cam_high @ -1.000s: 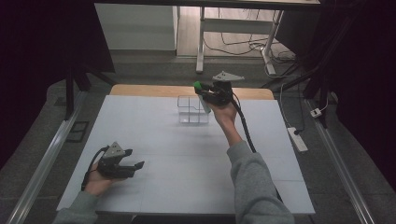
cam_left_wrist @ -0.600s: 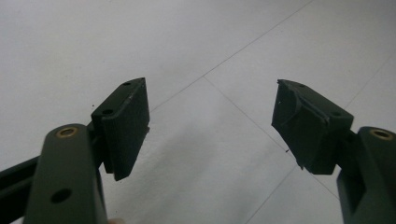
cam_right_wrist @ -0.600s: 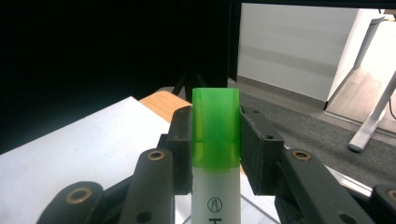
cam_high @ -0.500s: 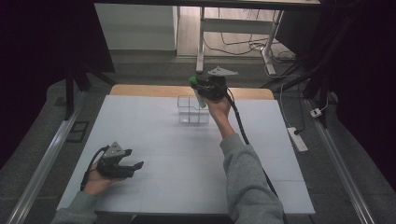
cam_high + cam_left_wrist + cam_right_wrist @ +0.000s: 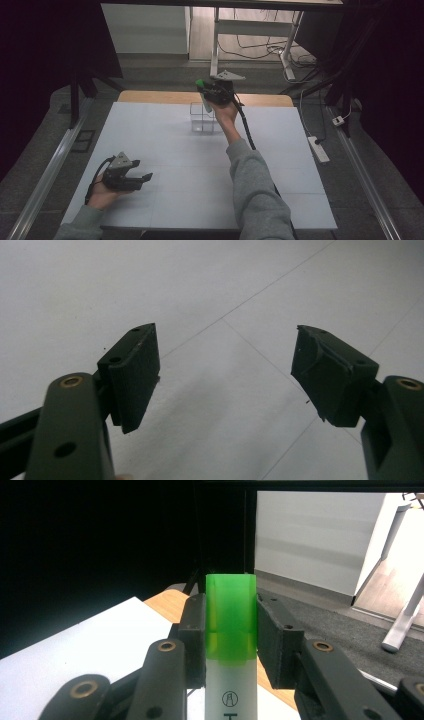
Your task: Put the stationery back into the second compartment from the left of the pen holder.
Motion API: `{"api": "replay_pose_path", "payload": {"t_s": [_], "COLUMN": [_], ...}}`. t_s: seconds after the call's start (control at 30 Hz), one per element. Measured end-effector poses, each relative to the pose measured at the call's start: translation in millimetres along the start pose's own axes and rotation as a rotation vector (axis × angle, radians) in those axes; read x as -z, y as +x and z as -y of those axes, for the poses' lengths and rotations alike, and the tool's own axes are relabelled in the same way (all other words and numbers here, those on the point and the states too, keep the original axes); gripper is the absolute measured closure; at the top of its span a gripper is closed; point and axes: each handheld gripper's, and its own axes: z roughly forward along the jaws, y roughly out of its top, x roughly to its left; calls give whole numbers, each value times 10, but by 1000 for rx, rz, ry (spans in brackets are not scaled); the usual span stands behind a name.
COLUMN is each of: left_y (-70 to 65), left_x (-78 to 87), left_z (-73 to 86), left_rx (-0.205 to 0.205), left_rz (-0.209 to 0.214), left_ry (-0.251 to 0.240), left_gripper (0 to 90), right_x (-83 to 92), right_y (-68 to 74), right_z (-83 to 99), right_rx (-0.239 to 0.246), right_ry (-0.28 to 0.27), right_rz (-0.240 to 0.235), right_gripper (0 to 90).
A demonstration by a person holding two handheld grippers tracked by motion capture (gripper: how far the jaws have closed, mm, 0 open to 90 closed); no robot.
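Observation:
A highlighter with a green cap (image 5: 231, 625) and a white barrel stands between the jaws of my right gripper (image 5: 231, 611), which is shut on it. In the high view that right gripper (image 5: 204, 91) hovers at the far middle of the table, the green cap (image 5: 199, 82) sticking out of it, just above a small clear plastic container (image 5: 201, 120). My left gripper (image 5: 144, 178) rests near the front left of the table, open. In the left gripper view its pads (image 5: 135, 375) stand wide apart over the bare white surface.
A white mat (image 5: 165, 150) covers the table, with a strip of bare wood (image 5: 150, 96) along the far edge. A power strip (image 5: 319, 149) lies on the floor at the right. A metal rail (image 5: 45, 180) runs down the left side.
My right gripper has carried the highlighter leftward, from beside the clear container to over its far edge. The left gripper has stayed where it was.

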Motion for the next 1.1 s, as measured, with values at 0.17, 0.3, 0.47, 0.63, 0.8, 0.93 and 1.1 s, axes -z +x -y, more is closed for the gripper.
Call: {"api": "replay_pose_path", "payload": {"t_s": [0.17, 0.3, 0.47, 0.63, 0.8, 0.93, 1.1], "left_y": [-2, -8, -20, -18, -19, -15, -18], "left_x": [5, -7, -8, -11, -10, -10, -14], "left_z": [8, 5, 2, -1, -2, -3, -8], "left_rx": [1, -5, -10, -7, -3, 1, 7], "left_rz": [0, -2, -6, -6, -10, -12, -12], "left_ry": [1, 8, 10, 10, 9, 7, 4], "left_gripper": [274, 273, 272, 273, 272, 272, 272], "right_x": [-10, 65, 243, 473, 784, 1085, 1407], "right_y": [-23, -23, -33, -61, -77, -102, -107], "right_z": [41, 21, -3, 20, 133, 291, 521], "right_rx": [-5, 0, 1, 16, 29, 36, 37], "right_ry": [22, 40, 68, 114, 160, 195, 241], "right_rz": [15, 16, -3, -18, -35, -32, -27], "right_gripper": [593, 573, 537, 512, 487, 482, 468]}}
